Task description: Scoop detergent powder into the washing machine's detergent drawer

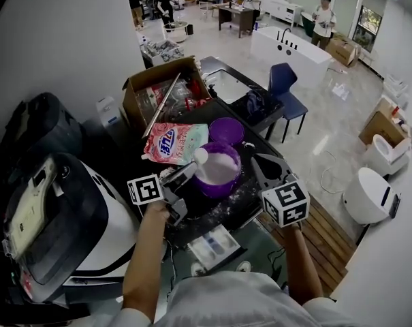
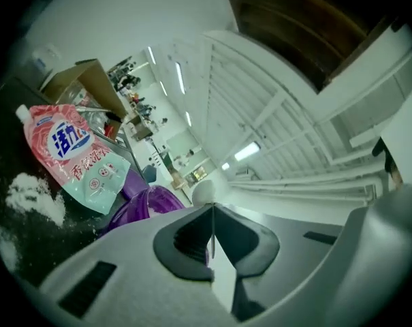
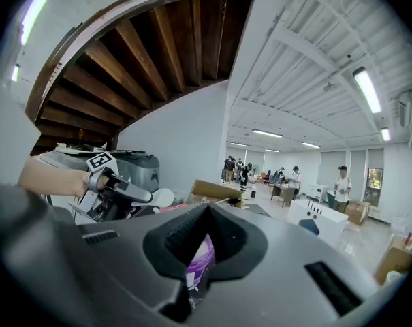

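A purple bowl (image 1: 218, 171) full of white detergent powder stands on the black table (image 1: 212, 213). My left gripper (image 1: 187, 173) is shut on the thin handle of a white scoop. The scoop's round head (image 1: 200, 155) hangs over the bowl's left rim and shows past the jaws in the left gripper view as well (image 2: 204, 191). At the bowl's right side, my right gripper (image 1: 255, 161) is shut on the rim, and the purple wall (image 3: 200, 257) shows between its jaws. A pink and teal detergent pouch (image 1: 175, 142) lies flat behind the bowl. The washing machine (image 1: 56, 223) stands at the left.
A purple lid (image 1: 226, 129) lies behind the bowl. Spilled powder (image 2: 32, 196) dusts the table. An open cardboard box (image 1: 161, 87) sits at the table's far end, with a blue chair (image 1: 284, 87) to the right. A white compartmented tray (image 1: 216, 246) is below the table's near edge.
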The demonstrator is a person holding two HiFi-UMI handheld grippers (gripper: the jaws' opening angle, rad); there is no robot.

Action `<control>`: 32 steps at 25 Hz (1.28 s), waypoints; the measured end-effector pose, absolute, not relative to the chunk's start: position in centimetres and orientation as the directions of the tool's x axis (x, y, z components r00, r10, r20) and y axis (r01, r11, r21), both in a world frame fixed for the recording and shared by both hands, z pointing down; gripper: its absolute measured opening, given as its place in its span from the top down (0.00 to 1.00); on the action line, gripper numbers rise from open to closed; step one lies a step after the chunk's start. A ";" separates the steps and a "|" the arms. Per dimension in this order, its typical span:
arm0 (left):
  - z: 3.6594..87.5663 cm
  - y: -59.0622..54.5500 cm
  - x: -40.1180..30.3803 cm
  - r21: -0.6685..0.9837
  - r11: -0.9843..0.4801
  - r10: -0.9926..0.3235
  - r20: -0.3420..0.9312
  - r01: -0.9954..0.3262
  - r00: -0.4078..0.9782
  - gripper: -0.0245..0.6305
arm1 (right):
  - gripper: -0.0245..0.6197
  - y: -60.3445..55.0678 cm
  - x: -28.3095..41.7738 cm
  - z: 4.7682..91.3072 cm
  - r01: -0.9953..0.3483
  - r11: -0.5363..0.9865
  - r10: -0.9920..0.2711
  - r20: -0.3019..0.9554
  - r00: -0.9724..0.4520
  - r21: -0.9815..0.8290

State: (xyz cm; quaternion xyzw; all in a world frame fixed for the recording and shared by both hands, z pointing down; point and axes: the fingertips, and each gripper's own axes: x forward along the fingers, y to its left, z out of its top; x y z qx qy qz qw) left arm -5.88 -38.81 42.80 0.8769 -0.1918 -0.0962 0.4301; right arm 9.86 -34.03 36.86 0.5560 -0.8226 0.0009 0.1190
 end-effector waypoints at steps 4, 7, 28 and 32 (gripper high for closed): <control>40.3 -38.1 -7.3 0.850 -0.516 -0.488 -0.193 -0.103 0.851 0.94 | 0.95 -33.4 9.5 36.7 -0.920 0.370 -0.920 0.190 -0.343 0.132; 39.4 -37.8 -9.5 0.847 -0.519 -0.538 -0.218 -0.116 0.814 0.94 | 0.95 -33.1 9.2 36.5 -0.924 0.359 -0.925 0.183 -0.333 0.130; 39.4 -33.7 -16.9 0.865 -0.492 -0.602 -0.258 -0.097 0.755 0.94 | 0.95 -29.5 5.8 37.6 -0.935 0.320 -0.934 0.214 -0.286 0.150; 39.4 -30.9 -17.1 0.869 -0.479 -0.647 -0.251 -0.127 0.720 0.94 | 0.95 -28.0 5.6 37.6 -0.910 0.384 -0.914 0.208 -0.349 0.158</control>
